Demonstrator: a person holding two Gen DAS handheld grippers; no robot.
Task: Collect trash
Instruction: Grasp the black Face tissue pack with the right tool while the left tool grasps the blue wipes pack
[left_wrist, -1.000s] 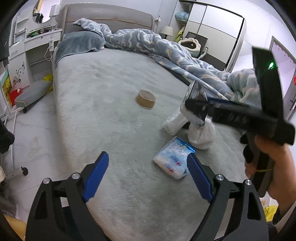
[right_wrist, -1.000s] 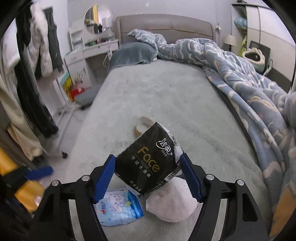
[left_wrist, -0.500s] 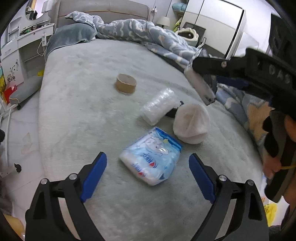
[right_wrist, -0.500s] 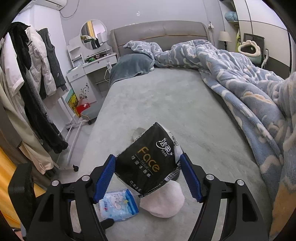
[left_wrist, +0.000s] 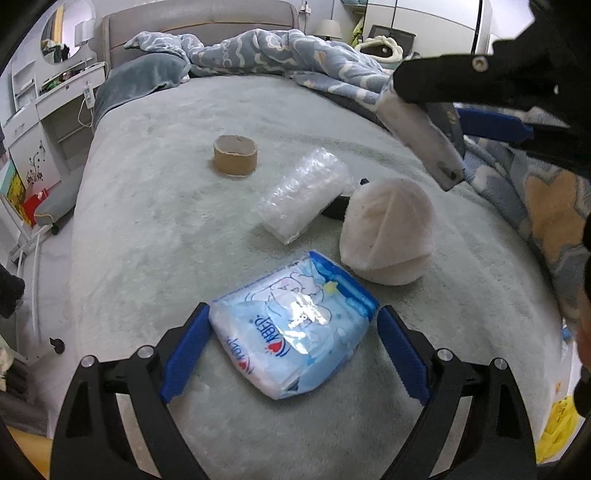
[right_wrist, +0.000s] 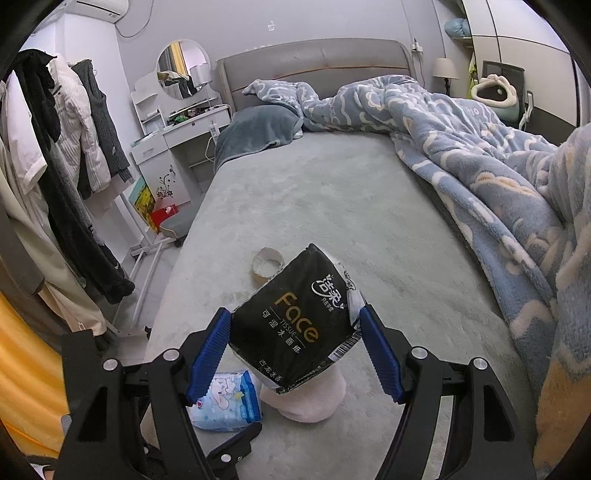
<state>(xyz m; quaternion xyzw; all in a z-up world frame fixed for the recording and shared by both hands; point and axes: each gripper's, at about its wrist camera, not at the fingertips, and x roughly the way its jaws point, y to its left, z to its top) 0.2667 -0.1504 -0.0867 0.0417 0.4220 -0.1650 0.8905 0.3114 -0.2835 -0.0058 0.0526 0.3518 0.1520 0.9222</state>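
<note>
My left gripper (left_wrist: 291, 343) is open around a blue wet-wipes pack (left_wrist: 295, 328) lying on the grey bed (left_wrist: 155, 229); its blue fingers stand on either side, the left one close against the pack. My right gripper (right_wrist: 293, 354) is shut on a black "Face" tissue pack (right_wrist: 295, 321) and holds it above the bed; that pack shows edge-on in the left wrist view (left_wrist: 421, 136). A clear plastic bag (left_wrist: 304, 195), a crumpled white wad (left_wrist: 386, 230) and a cardboard tape core (left_wrist: 235, 155) lie beyond the blue pack. The blue pack (right_wrist: 225, 400) and wad (right_wrist: 306, 397) show below the right gripper.
A blue patterned duvet (right_wrist: 480, 147) is heaped along the bed's right side. A grey pillow (right_wrist: 255, 129) lies at the headboard. A white dresser (right_wrist: 177, 144) and a rack of hanging clothes (right_wrist: 55, 166) stand left of the bed.
My left gripper has moved forward and down to straddle the blue pack. My right gripper has lifted the black tissue pack higher and back.
</note>
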